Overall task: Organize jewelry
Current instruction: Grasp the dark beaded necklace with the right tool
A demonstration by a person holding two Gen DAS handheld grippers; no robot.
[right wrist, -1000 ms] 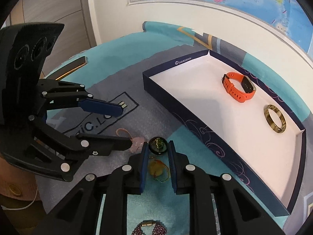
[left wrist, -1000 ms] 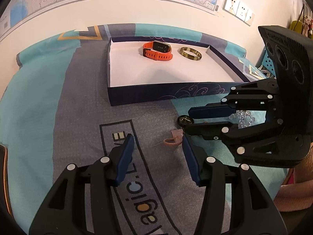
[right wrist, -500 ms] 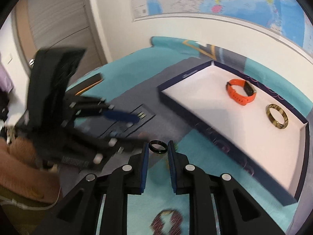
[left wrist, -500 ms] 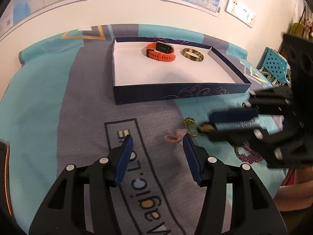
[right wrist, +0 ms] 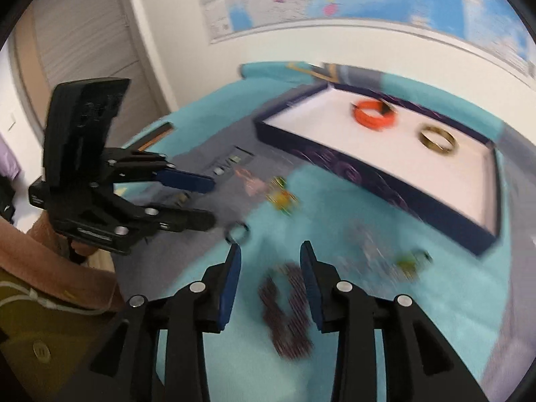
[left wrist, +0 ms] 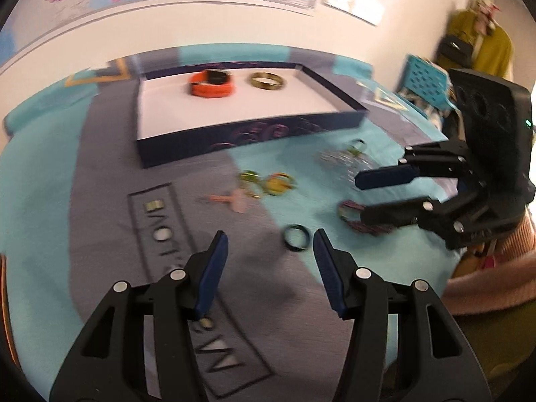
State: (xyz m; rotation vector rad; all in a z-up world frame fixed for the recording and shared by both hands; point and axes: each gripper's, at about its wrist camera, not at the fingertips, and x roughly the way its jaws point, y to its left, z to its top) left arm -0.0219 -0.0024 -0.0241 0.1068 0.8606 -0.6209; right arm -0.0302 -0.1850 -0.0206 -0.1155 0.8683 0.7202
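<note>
A dark ring (left wrist: 294, 238) lies on the cloth between the open fingers of my left gripper (left wrist: 270, 244); it also shows in the right wrist view (right wrist: 238, 232). My right gripper (right wrist: 270, 258) is open and empty above a dark purple beaded bracelet (right wrist: 284, 305), also in the left wrist view (left wrist: 360, 216). A navy box (left wrist: 234, 134) with a white floor holds an orange watch (left wrist: 211, 84) and a gold bangle (left wrist: 267, 81). A pink charm (left wrist: 231, 199) and yellow-green pieces (left wrist: 268, 182) lie in front of the box.
More small jewelry (right wrist: 410, 263) lies near the box's near corner on the teal and grey cloth (left wrist: 67, 201). A wall with a map stands behind the box. The person's sleeve (left wrist: 495, 278) is at the right.
My right gripper has opened and let go of the dark ring, which now lies on the cloth. It has pulled back to the right. My left gripper has moved over the ring.
</note>
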